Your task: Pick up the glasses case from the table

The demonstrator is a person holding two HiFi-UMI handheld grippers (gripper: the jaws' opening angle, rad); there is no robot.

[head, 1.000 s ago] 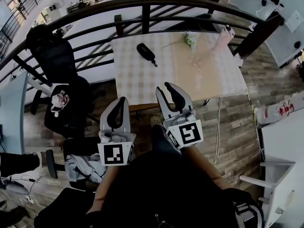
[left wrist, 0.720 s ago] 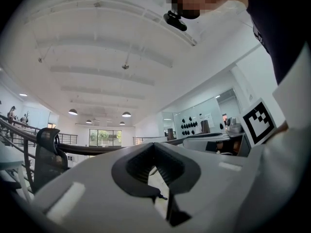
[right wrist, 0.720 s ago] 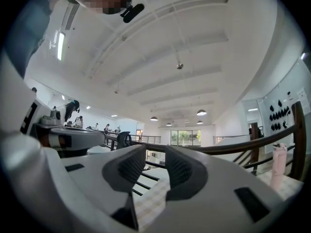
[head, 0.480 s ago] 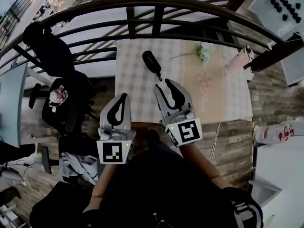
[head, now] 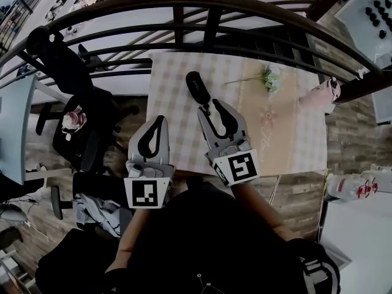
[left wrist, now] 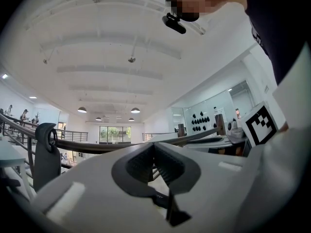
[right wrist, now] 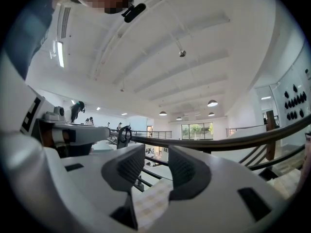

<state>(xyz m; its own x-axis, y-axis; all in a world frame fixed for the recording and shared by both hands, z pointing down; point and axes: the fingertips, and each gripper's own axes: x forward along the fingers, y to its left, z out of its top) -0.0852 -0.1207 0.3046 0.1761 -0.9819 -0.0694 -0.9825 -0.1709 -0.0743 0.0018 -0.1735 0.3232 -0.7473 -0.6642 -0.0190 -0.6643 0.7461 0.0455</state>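
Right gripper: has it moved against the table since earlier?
Yes: the right gripper moved farther in over the table, nearer the glasses case; its empty jaws have just been opening.

Black, oblong case (head: pixel 197 87), closed. Lying flat on the far left part of the checked tabletop (head: pixel 288 146), slanted far-left to near-right, short strap at its near end.

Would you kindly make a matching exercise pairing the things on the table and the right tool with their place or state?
Things: 1 glasses case; 2 flower sprig; 3 pink bottle; 4 right tool.
Descriptions: A at the table's right edge; B jaws apart, nothing between; C black, just beyond the right tool's tips; D pale green, between glasses case and pink bottle.
Pairs: 1-C; 2-D; 3-A; 4-B.
The right tool's jaws have just been opening, empty.
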